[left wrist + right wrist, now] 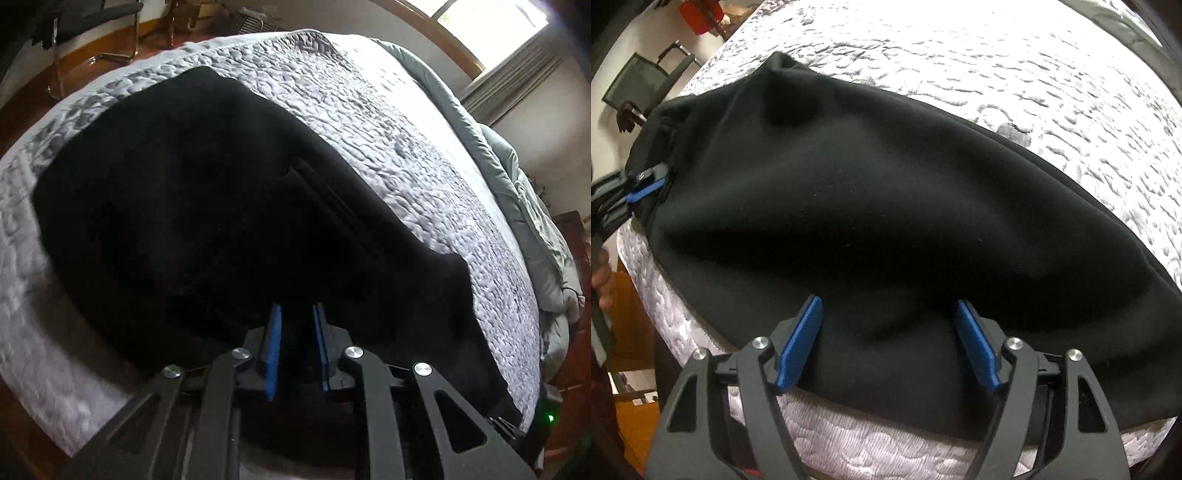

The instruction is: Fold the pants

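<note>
The pants (pixel 886 206) are soft, matt black fleece-like cloth; the bedcover (pixel 424 155) is pale quilted fabric, puckered, with a faint sheen.

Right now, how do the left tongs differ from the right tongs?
The left tongs are nearly closed, apparently pinching the pants; the right tongs are spread wide, gripping nothing. The left tongs hold one end, the right tongs hover at the long edge. Both have blue pads.

Black pants (pixel 886 206) spread flat across white quilted bed (pixel 1034 66), near edge overhanging mattress side.
</note>
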Motion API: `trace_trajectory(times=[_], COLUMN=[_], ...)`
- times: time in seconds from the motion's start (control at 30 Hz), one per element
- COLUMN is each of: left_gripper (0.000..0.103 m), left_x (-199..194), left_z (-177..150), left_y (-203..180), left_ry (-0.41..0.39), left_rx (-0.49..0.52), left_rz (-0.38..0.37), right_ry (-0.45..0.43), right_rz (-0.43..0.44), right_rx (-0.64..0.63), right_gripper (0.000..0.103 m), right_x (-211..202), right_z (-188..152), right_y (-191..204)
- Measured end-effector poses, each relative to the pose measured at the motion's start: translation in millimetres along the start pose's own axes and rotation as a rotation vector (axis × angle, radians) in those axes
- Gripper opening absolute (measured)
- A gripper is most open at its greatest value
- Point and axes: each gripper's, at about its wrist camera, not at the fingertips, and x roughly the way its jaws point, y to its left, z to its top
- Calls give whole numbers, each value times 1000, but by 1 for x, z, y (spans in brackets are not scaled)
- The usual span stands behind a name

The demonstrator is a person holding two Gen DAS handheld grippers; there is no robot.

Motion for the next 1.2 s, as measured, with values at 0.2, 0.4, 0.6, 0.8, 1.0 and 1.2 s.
trace_trajectory(times=[0.2, 0.4, 0.6, 0.8, 1.0, 1.2], left_gripper=[19, 37, 66, 68, 68, 71], left_x=[-21, 4, 36, 51, 74, 94], left_z=[-1, -7, -4, -7, -20, -9], left_y=[-39, -118, -187, -208, -202, -207], left_ry=[-6, 113, 179, 241, 282, 222], left_rx=[82, 218, 348, 435, 375, 376], left_rz=[-30, -130, -54, -1, 18, 45], right_ry=[-42, -107, -111, -105, -135, -108], right_rz=[41, 92, 78, 92, 94, 53], right_rx=[-6, 80, 138, 172, 237, 301], right_gripper=[70, 70, 70, 70, 70, 70], right_x=[-17, -47, -55, -54, -65, -48], right_z=[-9, -23, -42, -45, -45, -35], right_y=[-7, -37, -64, -83, -109, -139])
